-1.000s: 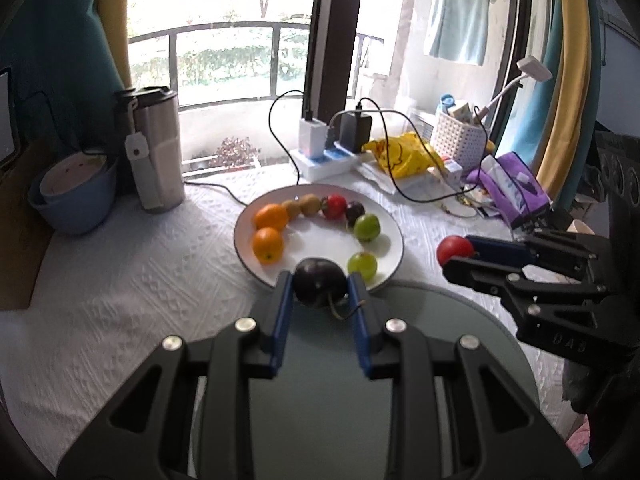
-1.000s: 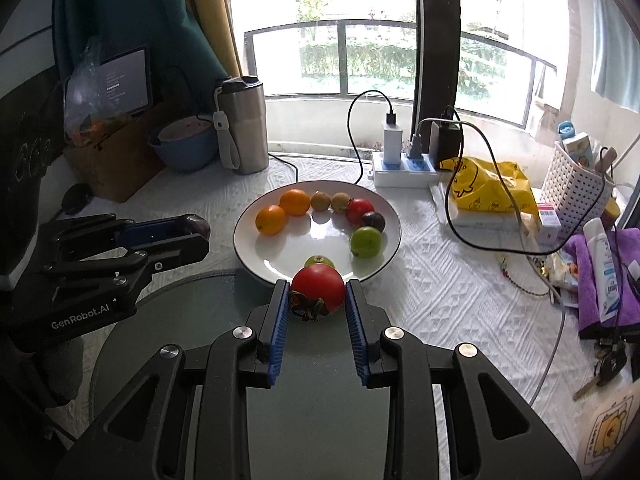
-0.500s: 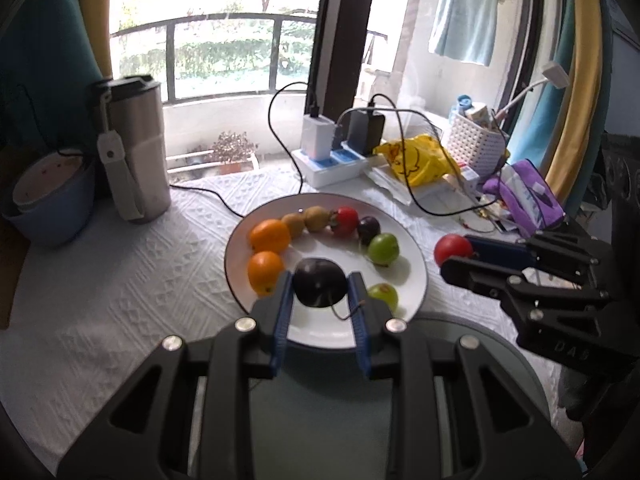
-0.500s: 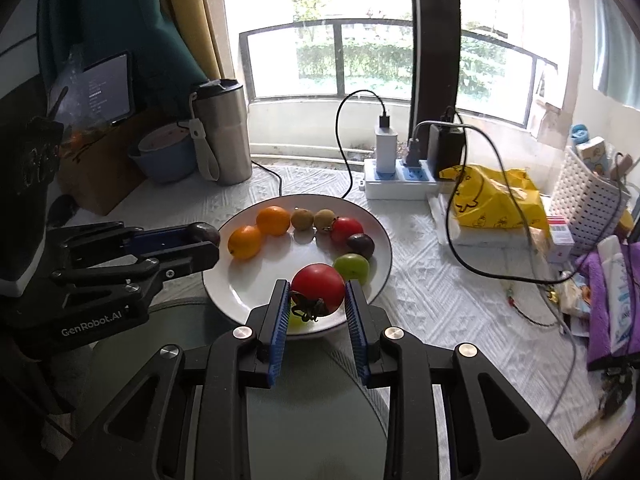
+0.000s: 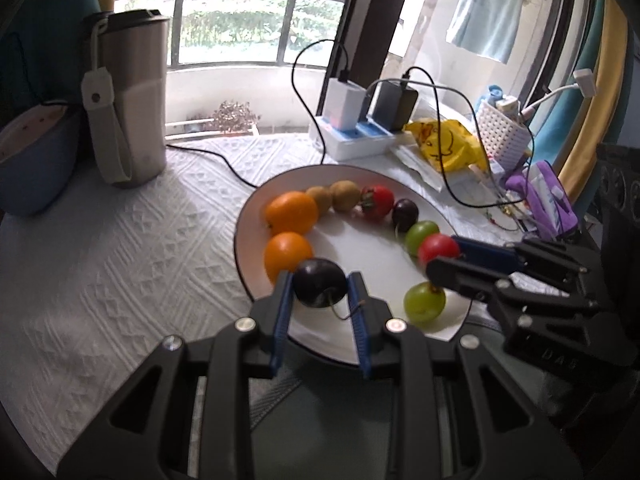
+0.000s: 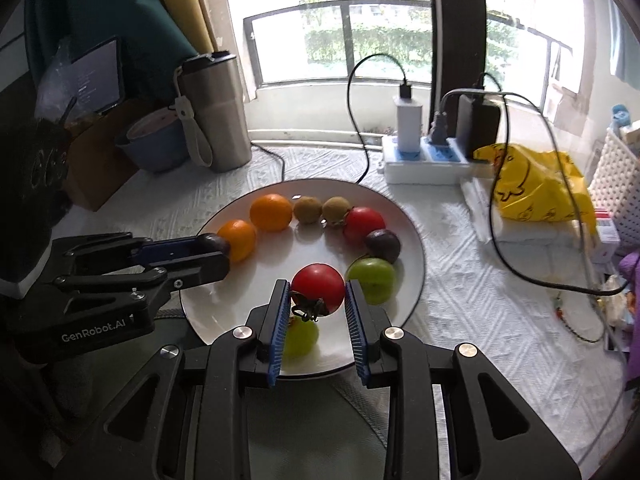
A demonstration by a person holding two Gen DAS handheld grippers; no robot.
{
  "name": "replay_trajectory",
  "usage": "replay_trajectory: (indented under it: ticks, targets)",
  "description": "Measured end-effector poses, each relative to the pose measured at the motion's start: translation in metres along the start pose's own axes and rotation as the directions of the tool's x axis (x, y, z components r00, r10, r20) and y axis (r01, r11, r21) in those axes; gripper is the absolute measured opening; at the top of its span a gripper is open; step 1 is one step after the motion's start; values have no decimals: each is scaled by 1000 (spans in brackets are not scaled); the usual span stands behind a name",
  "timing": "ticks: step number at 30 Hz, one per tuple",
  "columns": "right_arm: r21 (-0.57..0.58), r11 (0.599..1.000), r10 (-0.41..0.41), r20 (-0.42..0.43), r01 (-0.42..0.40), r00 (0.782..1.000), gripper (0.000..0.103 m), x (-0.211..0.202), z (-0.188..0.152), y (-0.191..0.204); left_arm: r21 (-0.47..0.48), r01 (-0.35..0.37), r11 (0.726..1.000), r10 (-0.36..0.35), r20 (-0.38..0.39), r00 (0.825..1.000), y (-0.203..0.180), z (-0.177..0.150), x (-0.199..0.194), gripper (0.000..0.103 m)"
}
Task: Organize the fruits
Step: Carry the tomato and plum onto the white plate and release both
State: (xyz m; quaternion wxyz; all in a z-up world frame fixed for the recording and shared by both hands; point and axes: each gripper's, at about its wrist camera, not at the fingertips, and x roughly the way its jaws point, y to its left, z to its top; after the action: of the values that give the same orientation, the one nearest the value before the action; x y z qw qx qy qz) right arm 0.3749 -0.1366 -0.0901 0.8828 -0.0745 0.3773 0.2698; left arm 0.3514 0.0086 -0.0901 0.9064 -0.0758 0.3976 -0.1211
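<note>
A white plate (image 5: 360, 172) (image 6: 412, 224) holds an arc of fruit: two oranges (image 5: 291, 212), two kiwis (image 5: 345, 196), a red tomato (image 5: 378, 202), a dark plum (image 5: 405, 210) and two green fruits (image 5: 424, 304). My left gripper (image 5: 320, 290) is shut on a dark plum (image 5: 319, 288) above the plate's near left rim, next to an orange (image 5: 286, 254). My right gripper (image 6: 317, 292) is shut on a red tomato (image 6: 318, 288) above the plate's near side, over a green fruit (image 6: 302, 336). It also shows in the left wrist view (image 5: 440, 258).
A steel tumbler (image 5: 132, 100) and a blue bowl (image 5: 32, 160) stand at the back left. A power strip with chargers and cables (image 5: 360, 136), a yellow bag (image 5: 444, 144), a white basket (image 5: 502, 128) and purple items (image 5: 548, 200) crowd the back right. A dark round mat (image 6: 312, 440) lies under the grippers.
Both grippers have moved forward over the plate, each still holding its fruit. The plate and its fruit look closer and lower in both views.
</note>
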Motion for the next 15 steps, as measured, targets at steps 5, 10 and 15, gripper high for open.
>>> replay_trajectory:
  ticks: [5,10,15]
  targets:
    - [-1,1000,12,-7,-12,1000,30,4,-2,3,18,-11,1000,11,-24,1000,-5,-1,6,29]
    - [12,1000,6,-11,-6,1000,30,5,-1,2,22,-29,999,29,-38,999,-9,-1,7,30]
    - [16,1000,-23,-3,23,1000,31,-5,1,4,30,-49,998,50,-10,999,-13,-2,-5,46]
